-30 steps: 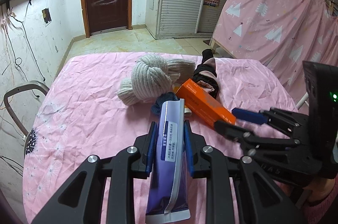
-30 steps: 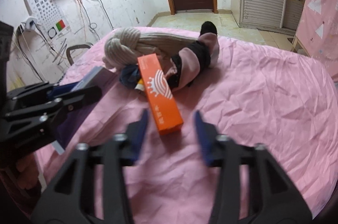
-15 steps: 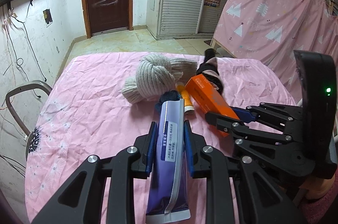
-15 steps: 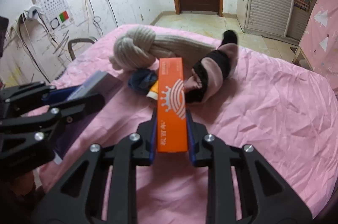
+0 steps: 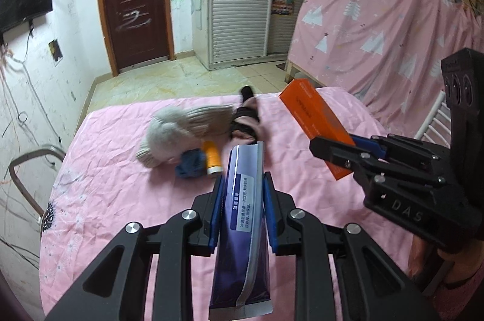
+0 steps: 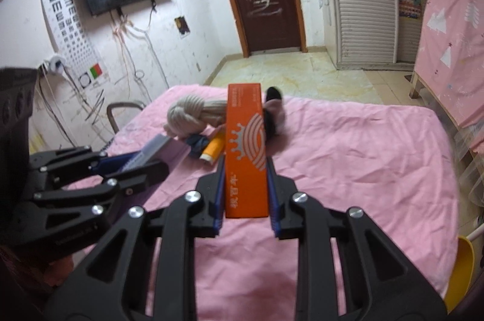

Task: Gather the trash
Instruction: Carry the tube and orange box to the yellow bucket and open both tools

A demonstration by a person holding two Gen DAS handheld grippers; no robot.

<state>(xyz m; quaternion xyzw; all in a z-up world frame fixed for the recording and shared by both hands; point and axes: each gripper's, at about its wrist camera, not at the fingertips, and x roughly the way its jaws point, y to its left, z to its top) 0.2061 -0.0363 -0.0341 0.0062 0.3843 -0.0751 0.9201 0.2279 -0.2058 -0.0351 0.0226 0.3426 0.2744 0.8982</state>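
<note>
We're pinching the purple tube (image 5: 242,218) in the left gripper (image 5: 242,194), pads pressing both sides, tube sticking forward and back past the fingers. Right gripper (image 6: 245,188) is clamping the orange box (image 6: 245,151), box standing up between the pads, off the pink bed sheet (image 6: 348,157). We're seeing the yellow bottle (image 5: 211,157) lying on the sheet ahead, touching the blue cloth (image 5: 190,166), beside the knotted beige knit (image 5: 178,136).

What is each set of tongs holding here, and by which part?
Left tongs clamp the purple tube across its middle. Right tongs clamp the orange box near its lower end.
</note>
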